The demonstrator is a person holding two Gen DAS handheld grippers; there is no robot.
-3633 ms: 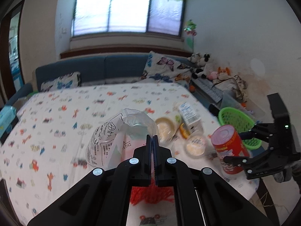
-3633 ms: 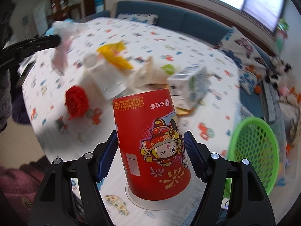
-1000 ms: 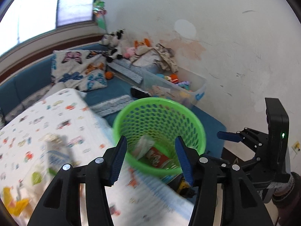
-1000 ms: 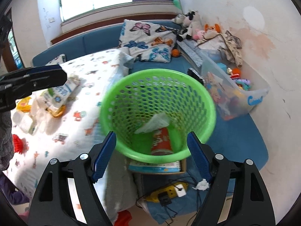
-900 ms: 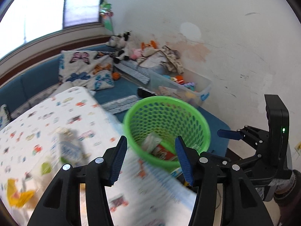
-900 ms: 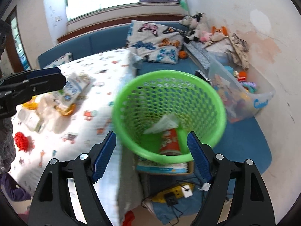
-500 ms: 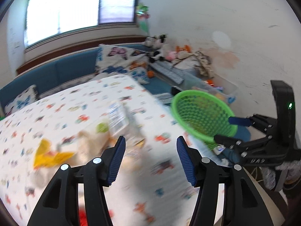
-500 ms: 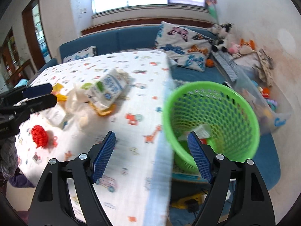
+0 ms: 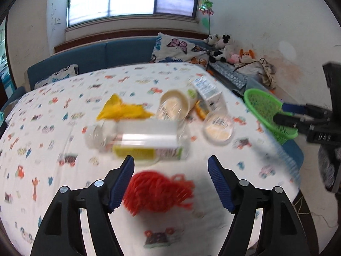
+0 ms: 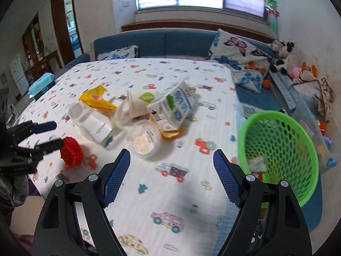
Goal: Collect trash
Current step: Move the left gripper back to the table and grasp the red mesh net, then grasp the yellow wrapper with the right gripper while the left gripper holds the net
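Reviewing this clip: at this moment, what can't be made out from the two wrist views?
- Plastic bottle, left wrist view: motion blur smears its label; print unreadable.
- Green basket contents, right wrist view: the mesh wall hides most of them; only a pale scrap shows.
- Green basket, left wrist view: right gripper covers part of its rim; its inside is unseen.
- Red mesh ball, left wrist view: blurred, texture unclear.

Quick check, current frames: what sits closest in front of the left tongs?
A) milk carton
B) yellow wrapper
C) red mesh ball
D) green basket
C: the red mesh ball lies on the tablecloth right between the open fingers of the left tongs, while the milk carton and yellow wrapper lie farther back and the green basket stands off the table edge to the right.
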